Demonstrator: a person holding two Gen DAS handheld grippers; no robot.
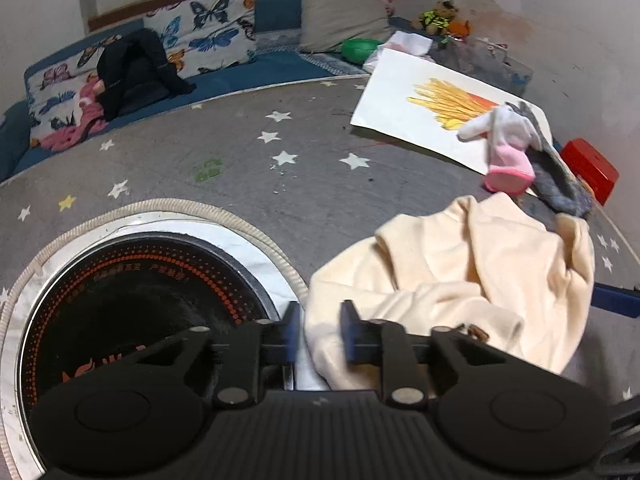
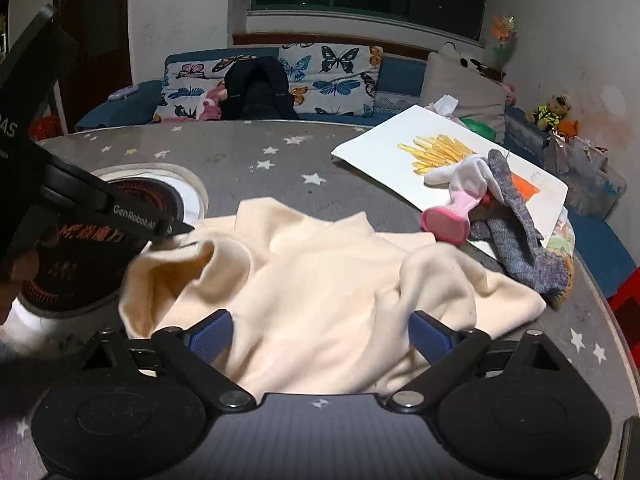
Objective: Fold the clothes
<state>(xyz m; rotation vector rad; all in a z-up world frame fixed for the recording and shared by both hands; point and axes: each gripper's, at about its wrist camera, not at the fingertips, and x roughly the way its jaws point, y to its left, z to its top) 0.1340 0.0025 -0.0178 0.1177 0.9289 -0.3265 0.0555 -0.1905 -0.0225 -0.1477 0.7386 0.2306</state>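
Observation:
A crumpled cream garment (image 1: 460,280) lies on the grey star-patterned table (image 1: 240,168); it also shows in the right wrist view (image 2: 320,292). My left gripper (image 1: 320,330) has its jaws narrowly apart around the garment's left edge, with cloth between the blue pads; in the right wrist view its body (image 2: 100,204) reaches that same corner. My right gripper (image 2: 322,334) is open wide over the garment's near edge, holding nothing.
A round black induction hob (image 1: 132,304) is set into the table at the left. A white french-fries poster (image 2: 440,156) lies at the far right with a white-pink sock (image 2: 460,200) and grey socks (image 2: 516,220) on it. A sofa with butterfly cushions (image 2: 328,76) stands behind.

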